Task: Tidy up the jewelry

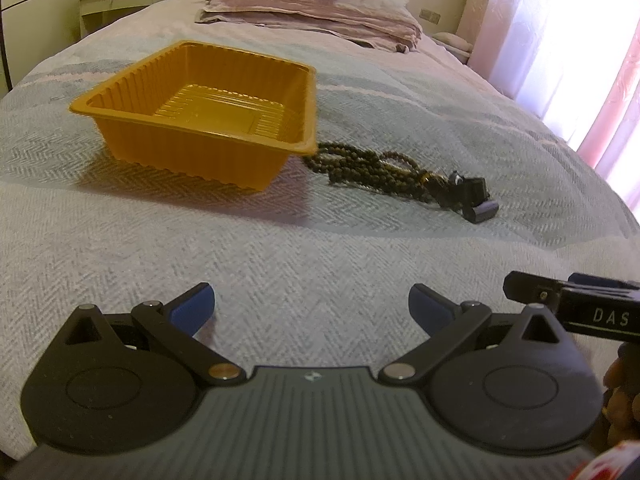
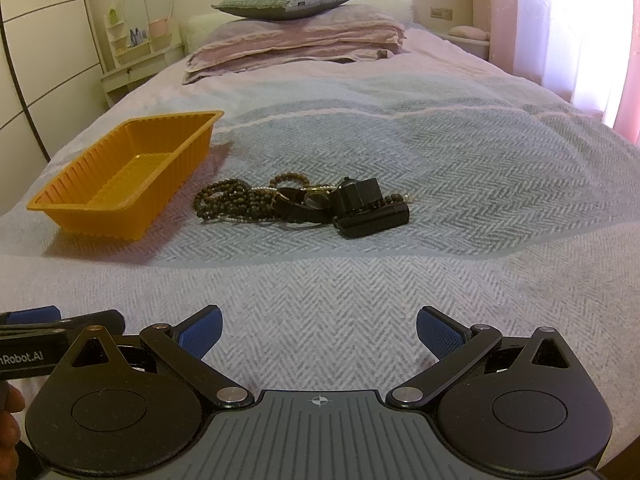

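An empty orange ribbed plastic tray rests on the bed. Just right of it lies a jewelry pile: dark brown bead strands, a black-strapped watch and small black boxy pieces. My left gripper is open, low over the blanket, well short of the tray and pile, nothing between its blue pads. My right gripper is open too, facing the pile from a distance. Each gripper's edge shows in the other's view.
A grey herringbone blanket covers the bed. Folded pink bedding and a green pillow sit at the far end. A white vanity shelf stands at the back left, pink curtains on the right.
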The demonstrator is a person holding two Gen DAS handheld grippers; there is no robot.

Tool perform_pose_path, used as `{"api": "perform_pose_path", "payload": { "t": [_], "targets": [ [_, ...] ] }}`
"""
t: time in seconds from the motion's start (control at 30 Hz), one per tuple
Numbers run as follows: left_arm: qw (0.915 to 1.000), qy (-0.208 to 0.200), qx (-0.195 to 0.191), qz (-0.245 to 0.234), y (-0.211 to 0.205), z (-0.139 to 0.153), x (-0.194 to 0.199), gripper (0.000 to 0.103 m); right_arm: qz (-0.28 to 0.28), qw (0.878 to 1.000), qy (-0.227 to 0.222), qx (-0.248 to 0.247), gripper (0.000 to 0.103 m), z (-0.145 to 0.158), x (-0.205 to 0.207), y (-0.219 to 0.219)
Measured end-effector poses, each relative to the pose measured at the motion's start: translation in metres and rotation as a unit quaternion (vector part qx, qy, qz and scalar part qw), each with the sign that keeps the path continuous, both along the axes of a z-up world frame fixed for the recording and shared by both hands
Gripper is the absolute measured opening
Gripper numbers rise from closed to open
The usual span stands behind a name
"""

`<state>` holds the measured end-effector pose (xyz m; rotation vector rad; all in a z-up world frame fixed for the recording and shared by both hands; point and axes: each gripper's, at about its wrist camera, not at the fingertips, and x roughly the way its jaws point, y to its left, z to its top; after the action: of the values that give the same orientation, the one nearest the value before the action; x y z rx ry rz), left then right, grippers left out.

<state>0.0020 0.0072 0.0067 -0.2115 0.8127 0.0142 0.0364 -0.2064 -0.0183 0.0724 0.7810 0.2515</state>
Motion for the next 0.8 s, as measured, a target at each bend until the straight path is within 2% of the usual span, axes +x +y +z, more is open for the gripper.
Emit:
{"api": "perform_pose_path", "payload": {
  "t": [0.17, 0.3, 0.43, 0.5, 0.57, 0.67, 0.8],
  "targets": [
    [0.9992, -0.016, -0.016, 0.033, 0.035, 0.010, 0.001, 0.102, 0.002, 1.000, 0.001, 0.031, 0.103, -0.001, 0.008, 0.002],
    [0.9979, -0.032, -0.013, 0.056, 0.072, 0.022, 0.006, 0.102, 0.012, 0.999, -0.011, 0.041, 0.103, -0.002, 0.017, 0.008],
    [0.9950, -0.051, -0.005, 0.085, 0.117, 0.034, 0.015, 0.096, 0.027, 0.998, -0.046, 0.020, 0.103, -0.003, 0.022, 0.016],
    [0.9933, -0.058, -0.002, 0.100, 0.141, 0.038, 0.023, 0.094, 0.027, 0.998, -0.047, 0.015, 0.103, -0.004, 0.027, 0.019],
    [0.9920, -0.064, 0.004, 0.108, 0.163, 0.042, 0.032, 0.090, 0.018, 0.999, -0.035, 0.037, 0.103, -0.005, 0.034, 0.017],
    [0.9933, -0.062, -0.007, 0.097, 0.192, 0.043, 0.052, 0.086, 0.003, 0.997, -0.037, 0.061, 0.103, -0.005, 0.041, 0.014],
    [0.9965, -0.044, -0.034, 0.063, 0.218, 0.037, 0.084, 0.072, 0.000, 0.998, -0.042, 0.050, 0.103, -0.007, 0.048, 0.017]
  ]
}}
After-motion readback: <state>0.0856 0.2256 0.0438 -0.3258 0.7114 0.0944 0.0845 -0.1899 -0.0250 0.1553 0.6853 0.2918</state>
